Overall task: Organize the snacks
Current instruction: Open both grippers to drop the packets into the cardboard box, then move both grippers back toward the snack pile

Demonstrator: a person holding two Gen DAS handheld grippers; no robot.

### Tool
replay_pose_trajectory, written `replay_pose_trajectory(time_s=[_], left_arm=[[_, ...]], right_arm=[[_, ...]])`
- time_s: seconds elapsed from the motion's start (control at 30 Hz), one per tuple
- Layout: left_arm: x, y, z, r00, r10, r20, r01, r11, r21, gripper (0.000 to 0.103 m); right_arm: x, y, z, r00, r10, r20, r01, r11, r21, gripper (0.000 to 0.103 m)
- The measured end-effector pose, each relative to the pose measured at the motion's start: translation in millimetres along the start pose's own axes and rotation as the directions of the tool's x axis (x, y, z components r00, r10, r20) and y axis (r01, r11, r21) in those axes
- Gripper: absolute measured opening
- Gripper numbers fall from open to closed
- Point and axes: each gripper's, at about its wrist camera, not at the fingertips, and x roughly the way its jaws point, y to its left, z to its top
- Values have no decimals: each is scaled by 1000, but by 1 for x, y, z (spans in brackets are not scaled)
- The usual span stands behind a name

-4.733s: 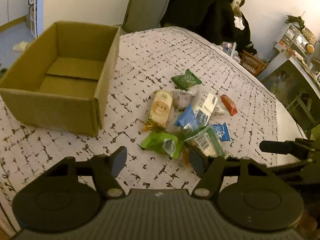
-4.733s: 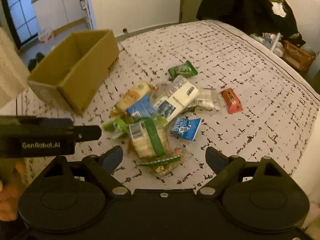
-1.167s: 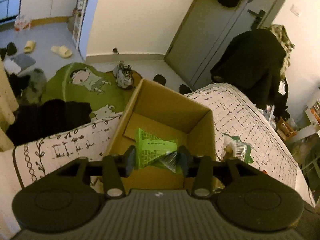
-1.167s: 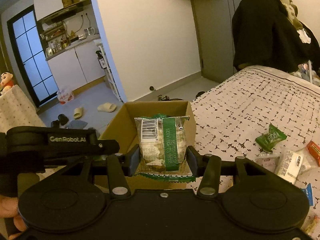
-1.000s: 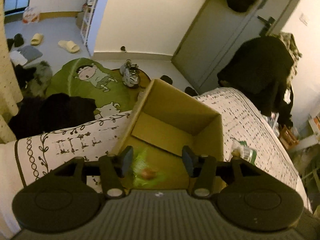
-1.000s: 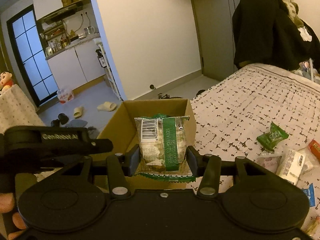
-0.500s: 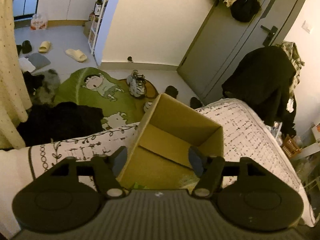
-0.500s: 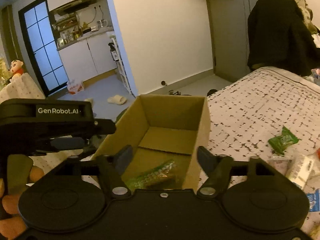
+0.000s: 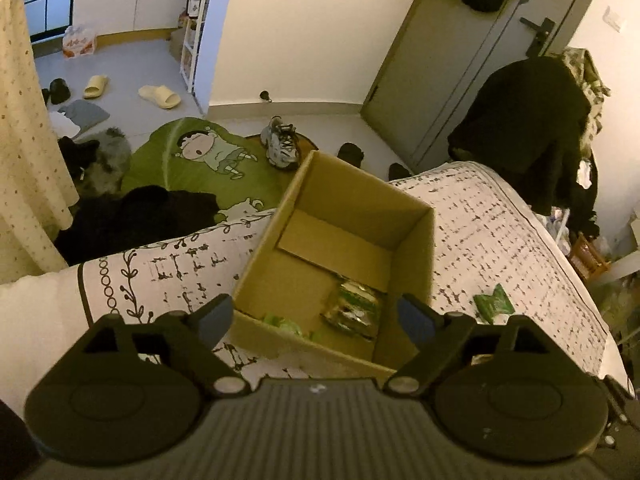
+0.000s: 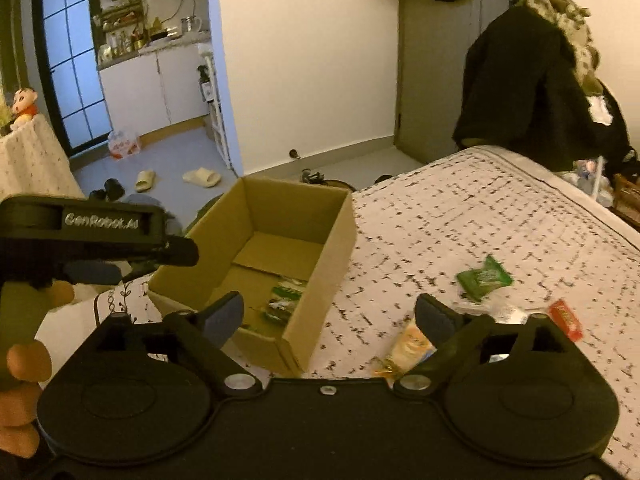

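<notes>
Cardboard box point(image 9: 416, 248), brown, open-topped, standing upright near the corner of the patterned bed; inside on its floor, toward the near wall, lie a clear packet with a green band point(image 9: 354, 312) and, beside it, a bright green packet point(image 9: 284, 325), partly hidden by the near wall. Loose snacks on the bed, apart from the box: a dark green wrapper point(image 10: 485, 276), a yellow-cream bar point(image 10: 406, 346) partly hidden, a red bar point(image 10: 565, 319), and pale packets point(image 10: 506, 312) too blurred to tell.
</notes>
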Motion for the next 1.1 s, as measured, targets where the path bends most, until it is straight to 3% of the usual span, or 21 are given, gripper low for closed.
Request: replay_pose_trajectory(time_s=[0.23,0.63,0.93,1.1], left_arm=[[-18,-12,-9,999,-25,31,23,998,50,103],[-33,-39,-35,994,-104,26,100,989,108,103],[-35,-62,-55,995,-97,19,93,985,145,103],[-32,-78,-69,996,-92,12,88,981,173,103]], right_arm=[[-19,-24,-2,999,-47,-9,47,999,4,100],[-42,-80,-22,986,-166,13,165,983,79,103],[-49,-114,-25,988,-155,0,154,982,110,103],[-51,-131,-31,980,-196,-18,197,972,130,103]])
